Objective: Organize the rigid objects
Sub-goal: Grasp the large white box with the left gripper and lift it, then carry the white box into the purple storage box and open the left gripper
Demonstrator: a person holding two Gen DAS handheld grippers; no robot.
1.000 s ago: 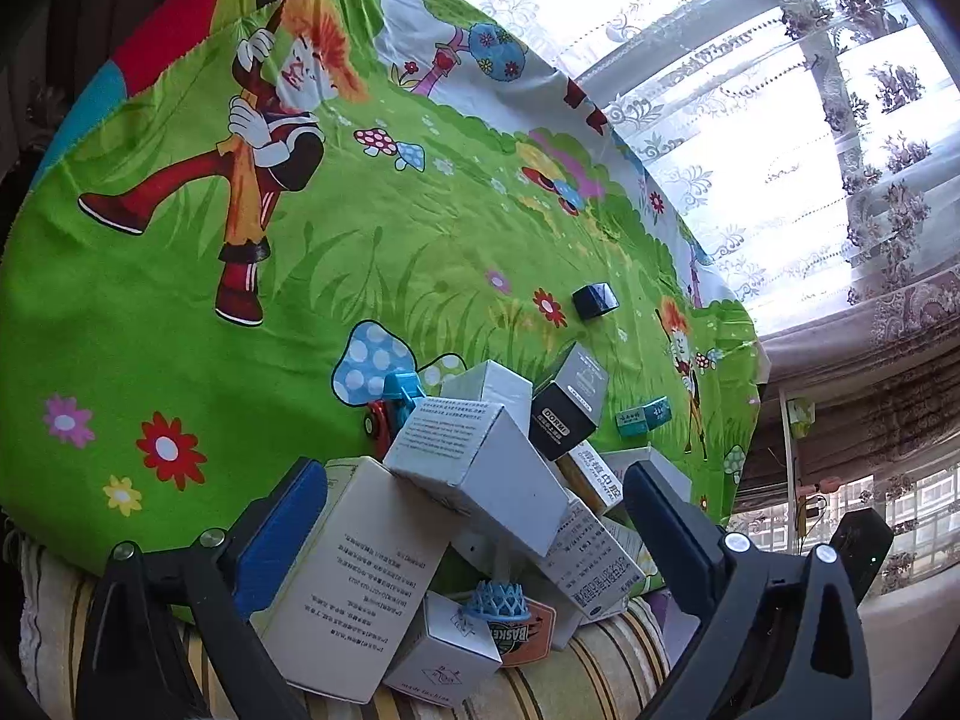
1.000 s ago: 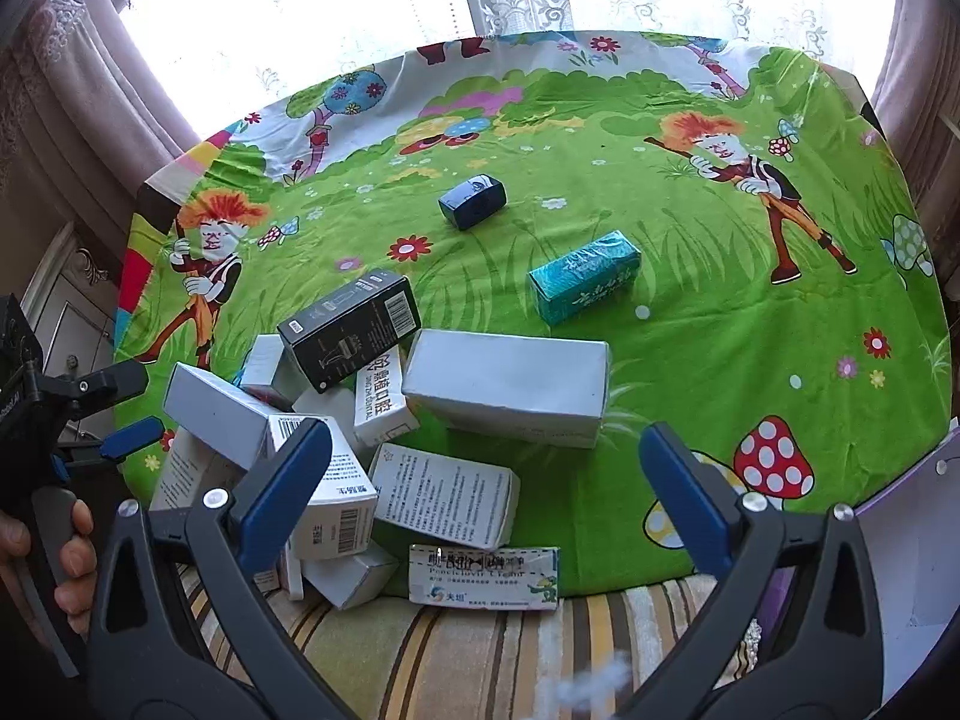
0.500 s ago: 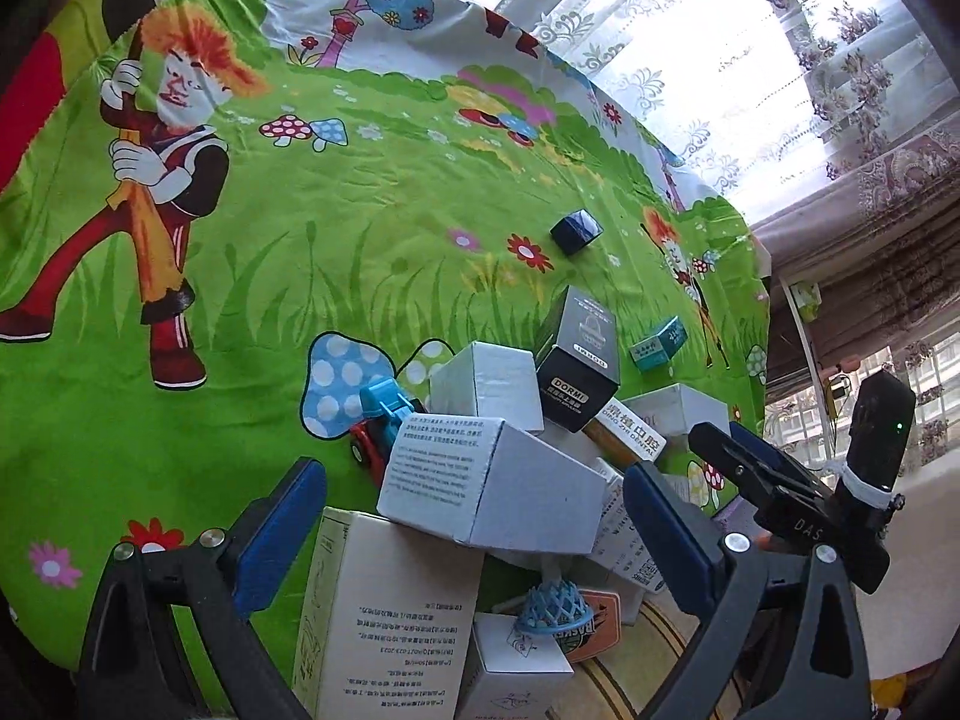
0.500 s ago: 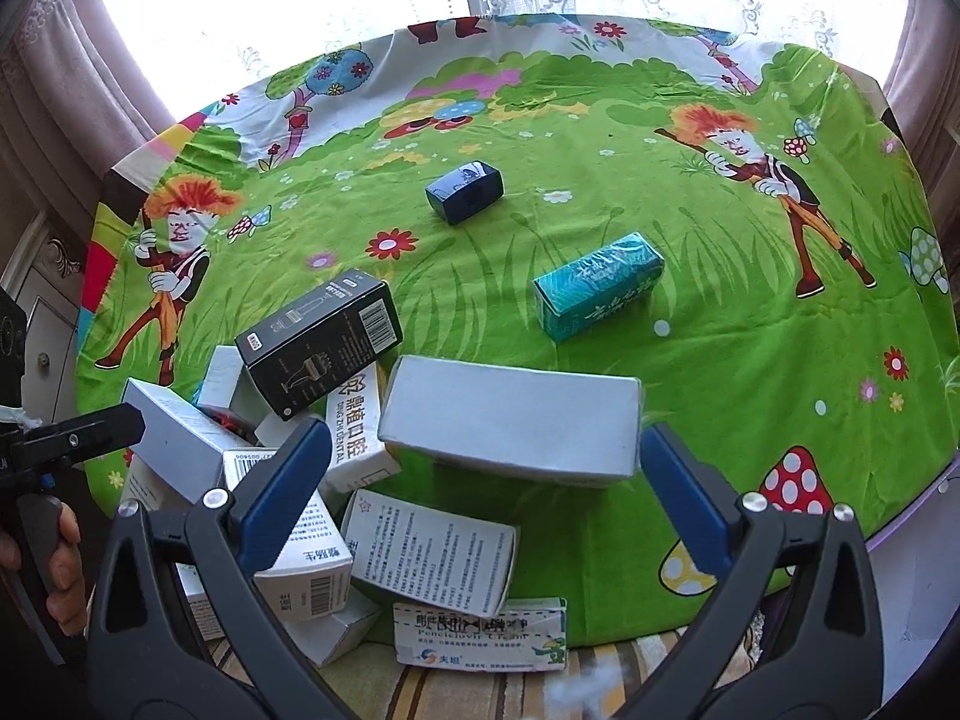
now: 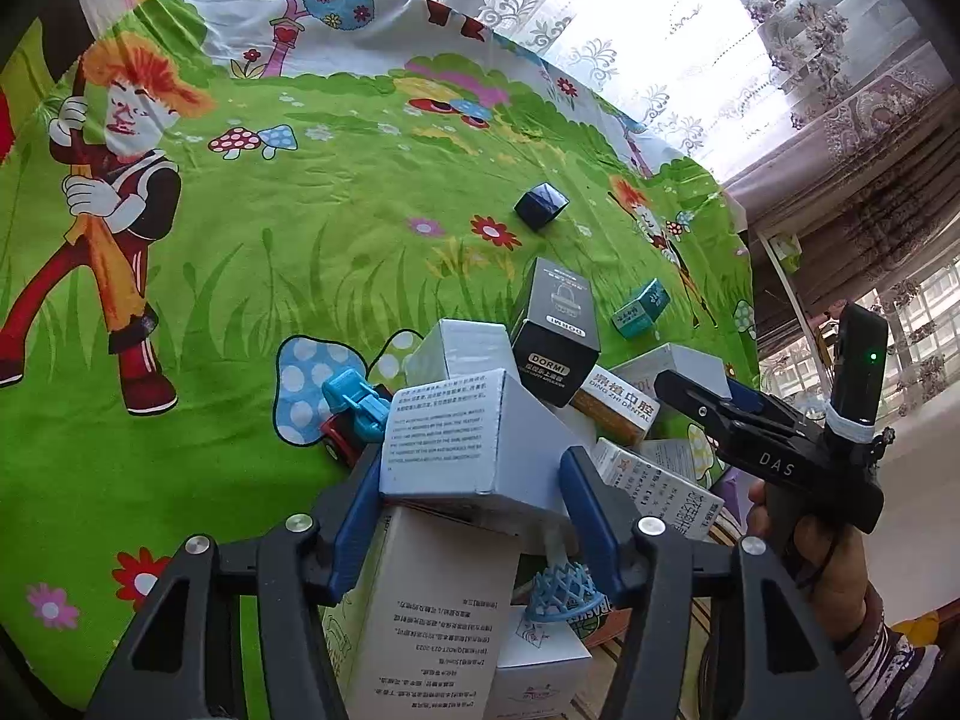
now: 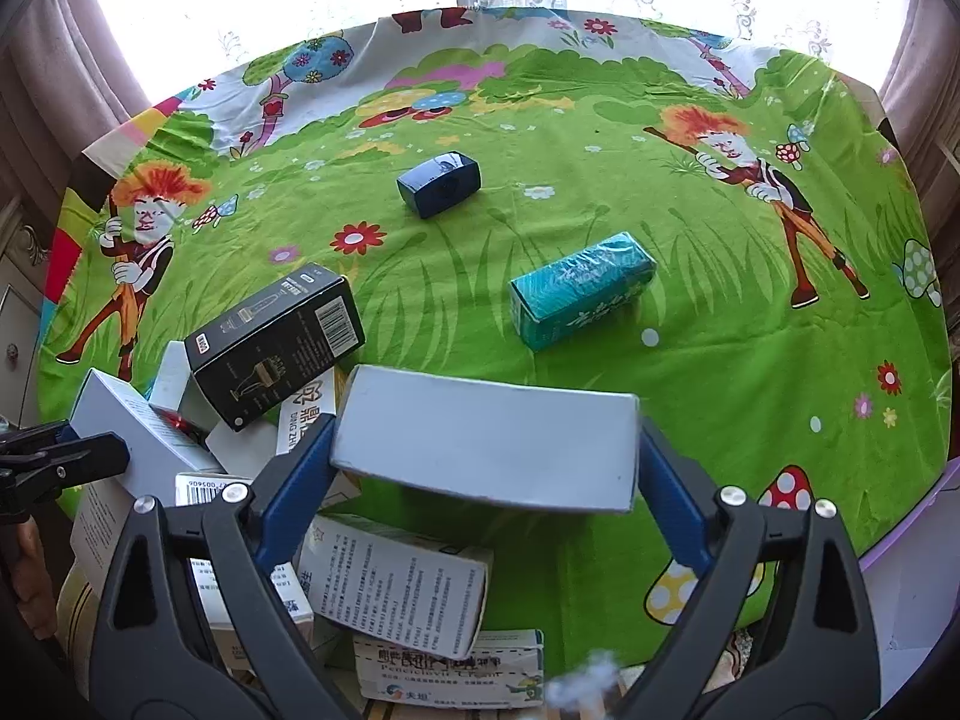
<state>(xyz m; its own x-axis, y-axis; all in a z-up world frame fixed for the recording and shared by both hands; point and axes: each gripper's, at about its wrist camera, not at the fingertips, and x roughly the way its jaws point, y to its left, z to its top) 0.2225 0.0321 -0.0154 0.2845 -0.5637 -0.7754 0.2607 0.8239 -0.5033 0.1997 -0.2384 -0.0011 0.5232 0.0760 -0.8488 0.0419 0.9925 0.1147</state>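
Black gripper (image 5: pixel 474 486) frames — blue pads (image 5: pixel 354 516), silver screws.

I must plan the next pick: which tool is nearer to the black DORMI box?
Left. The left tool straddles a white box that leans against the black DORMI box; the right tool straddles the long grey box beside it.

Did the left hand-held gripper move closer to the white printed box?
Yes. The left hand-held gripper has just been closing; its blue pads now flank the white printed cardboard box atop the pile.
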